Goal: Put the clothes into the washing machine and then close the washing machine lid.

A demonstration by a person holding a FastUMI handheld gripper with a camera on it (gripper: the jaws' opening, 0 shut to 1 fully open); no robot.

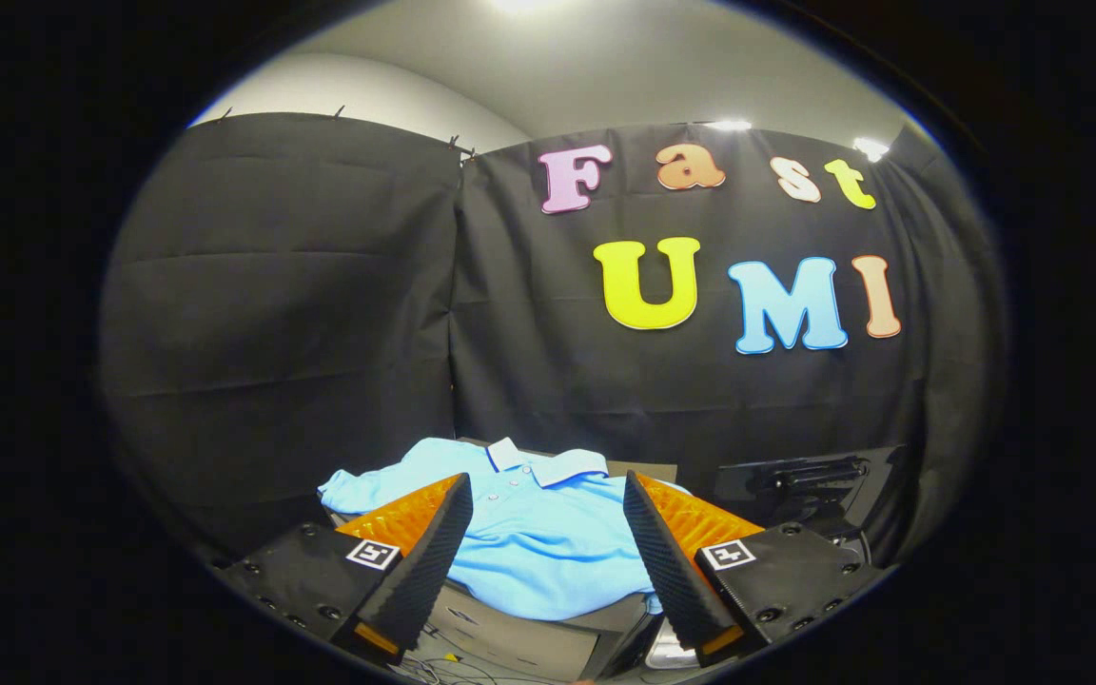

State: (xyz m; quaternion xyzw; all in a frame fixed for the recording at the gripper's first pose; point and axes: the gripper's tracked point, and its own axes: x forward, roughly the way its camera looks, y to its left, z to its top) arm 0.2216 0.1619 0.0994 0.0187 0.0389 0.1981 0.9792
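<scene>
While the gripper hangs above the booth's work surface, these are the points from left to right:

Left wall: black cloth point(282, 285), creased, pinned along its top edge, with a pale wall and ceiling above it.

Left finger: its ribbed inner pad point(429, 561) faces inward, and its tip overlaps the near left part of the shirt in the view; whether it touches the fabric cannot be told.

Shirt: a light blue polo shirt point(538, 533) with a paler collar and a buttoned placket lies spread, front up, on a flat grey surface point(519, 642); one sleeve reaches out to the left, beyond the left finger.

Gripper: the gripper point(545, 495) has its fingers wide apart, with nothing clamped between them; the shirt's body shows in the gap and just ahead.

Right finger: its ribbed pad point(657, 552) stands against the shirt's right edge in the view, contact unclear.

Right side: a dark device point(810, 480) stands against the cloth, beyond the right finger and just beside the shirt.

Below: loose cables point(434, 666) lie under the grey surface's near edge.
</scene>
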